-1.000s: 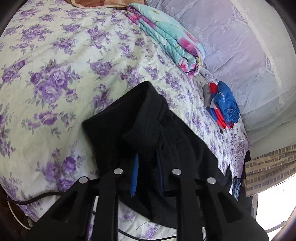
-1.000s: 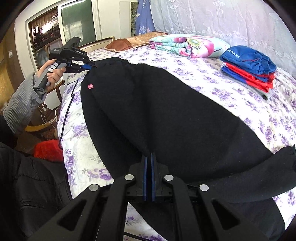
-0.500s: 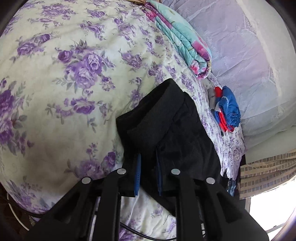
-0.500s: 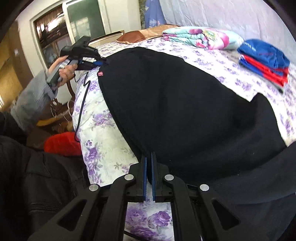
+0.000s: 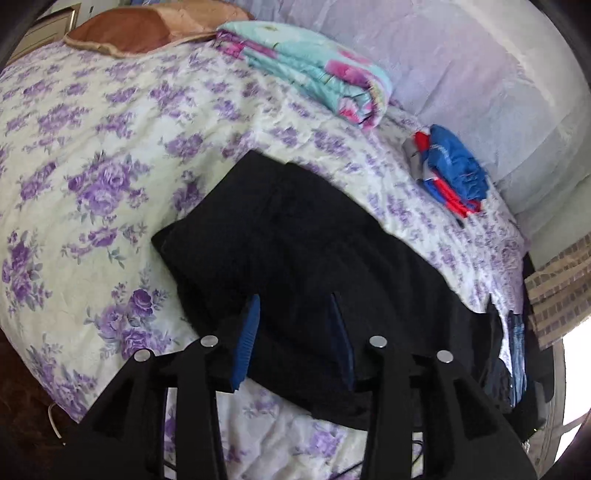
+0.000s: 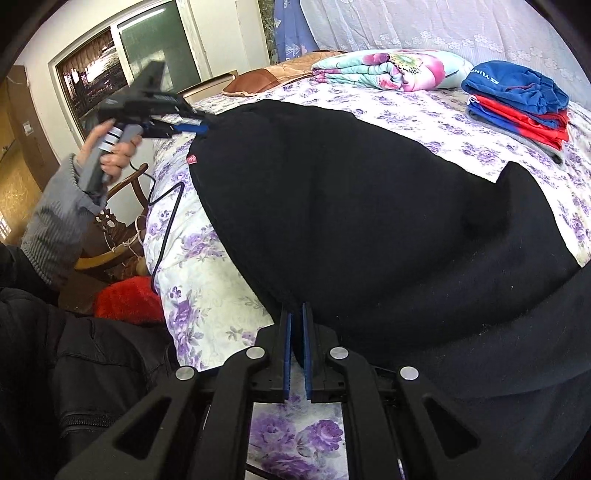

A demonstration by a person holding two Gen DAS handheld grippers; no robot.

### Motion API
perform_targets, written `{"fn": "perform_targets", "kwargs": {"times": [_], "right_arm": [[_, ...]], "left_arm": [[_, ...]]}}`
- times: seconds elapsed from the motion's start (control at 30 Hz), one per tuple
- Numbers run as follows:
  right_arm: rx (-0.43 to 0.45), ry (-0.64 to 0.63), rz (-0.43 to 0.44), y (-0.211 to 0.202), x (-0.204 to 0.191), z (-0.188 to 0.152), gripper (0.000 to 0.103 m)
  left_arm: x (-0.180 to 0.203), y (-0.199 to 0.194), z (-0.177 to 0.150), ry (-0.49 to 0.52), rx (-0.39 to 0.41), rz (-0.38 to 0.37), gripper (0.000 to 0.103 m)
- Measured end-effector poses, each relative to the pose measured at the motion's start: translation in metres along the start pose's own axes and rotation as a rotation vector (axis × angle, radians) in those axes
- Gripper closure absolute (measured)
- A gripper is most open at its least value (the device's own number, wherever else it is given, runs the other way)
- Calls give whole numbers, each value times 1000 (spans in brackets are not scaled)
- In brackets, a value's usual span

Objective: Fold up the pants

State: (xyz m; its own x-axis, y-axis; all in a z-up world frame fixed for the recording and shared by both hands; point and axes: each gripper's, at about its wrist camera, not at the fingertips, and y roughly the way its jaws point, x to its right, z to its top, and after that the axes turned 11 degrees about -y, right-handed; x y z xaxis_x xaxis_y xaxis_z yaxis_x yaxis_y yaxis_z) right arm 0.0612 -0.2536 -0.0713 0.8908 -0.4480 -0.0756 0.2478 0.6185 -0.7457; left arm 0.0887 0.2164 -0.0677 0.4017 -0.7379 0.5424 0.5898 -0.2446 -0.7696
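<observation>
Black pants (image 5: 295, 251) lie folded over on the floral bedspread (image 5: 92, 155); they also fill the right wrist view (image 6: 351, 206). My left gripper (image 5: 295, 306) stands open just above the near edge of the pants, the cloth lying loose between its blue pads (image 5: 248, 332). It also shows in the right wrist view (image 6: 199, 127), at the pants' far corner beside a small red tag (image 6: 192, 158). My right gripper (image 6: 296, 310) is shut on the pants' near edge, pads pinching the fabric.
A folded turquoise-and-pink quilt (image 5: 314, 70) and a brown pillow (image 5: 147, 26) lie at the bed's far side. A stack of blue and red clothes (image 5: 454, 177) sits near the wall. A cable (image 6: 166, 221), a wooden chair (image 6: 110, 229) and something red (image 6: 125, 299) are off the bed's edge.
My left gripper has opened and let go of the pants, which now lie flat on the bed. My right gripper stays shut on the near edge.
</observation>
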Motion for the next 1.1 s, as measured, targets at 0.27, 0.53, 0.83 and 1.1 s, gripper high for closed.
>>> {"fn": "perform_targets", "kwargs": {"times": [0.27, 0.53, 0.83, 1.1], "right_arm": [[25, 79, 74, -20, 8, 6, 56], [144, 358, -396, -115, 83, 12, 35], [-63, 791, -780, -68, 199, 9, 22], [-181, 713, -822, -23, 221, 3, 60]], "left_arm": [[27, -25, -17, 70, 44, -76, 66], [162, 26, -87, 448, -189, -296, 44], [220, 104, -150, 605, -313, -331, 33], [203, 116, -146, 589, -348, -443, 28]]}}
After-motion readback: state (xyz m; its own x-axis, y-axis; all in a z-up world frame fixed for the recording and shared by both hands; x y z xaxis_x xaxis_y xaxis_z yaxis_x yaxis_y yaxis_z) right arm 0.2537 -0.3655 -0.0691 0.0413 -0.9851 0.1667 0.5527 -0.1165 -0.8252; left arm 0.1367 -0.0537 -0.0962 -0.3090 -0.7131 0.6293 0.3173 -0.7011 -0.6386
